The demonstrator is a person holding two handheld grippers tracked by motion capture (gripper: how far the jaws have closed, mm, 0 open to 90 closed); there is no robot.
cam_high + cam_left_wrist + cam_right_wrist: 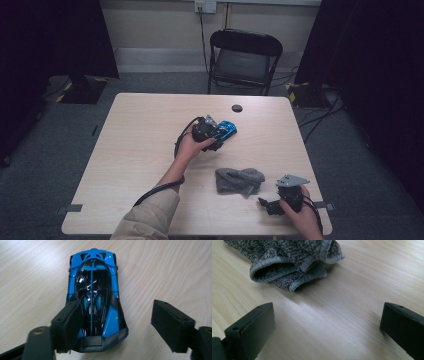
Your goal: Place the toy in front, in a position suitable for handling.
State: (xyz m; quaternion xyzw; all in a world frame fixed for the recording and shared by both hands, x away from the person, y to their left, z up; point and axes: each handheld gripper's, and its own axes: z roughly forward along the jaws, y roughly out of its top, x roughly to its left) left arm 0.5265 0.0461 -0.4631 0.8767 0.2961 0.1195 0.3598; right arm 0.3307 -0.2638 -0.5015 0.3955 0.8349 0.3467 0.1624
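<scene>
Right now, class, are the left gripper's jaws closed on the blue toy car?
No: the left gripper has its jaws spread, one beside the blue toy car, the other standing well clear.

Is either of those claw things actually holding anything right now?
No. The left gripper is open around the blue toy car's near end; the right gripper is open short of the grey gloves.

A glossy blue-and-black toy car (93, 300) sits upright mid-table, near grey gloves (287, 262).
</scene>
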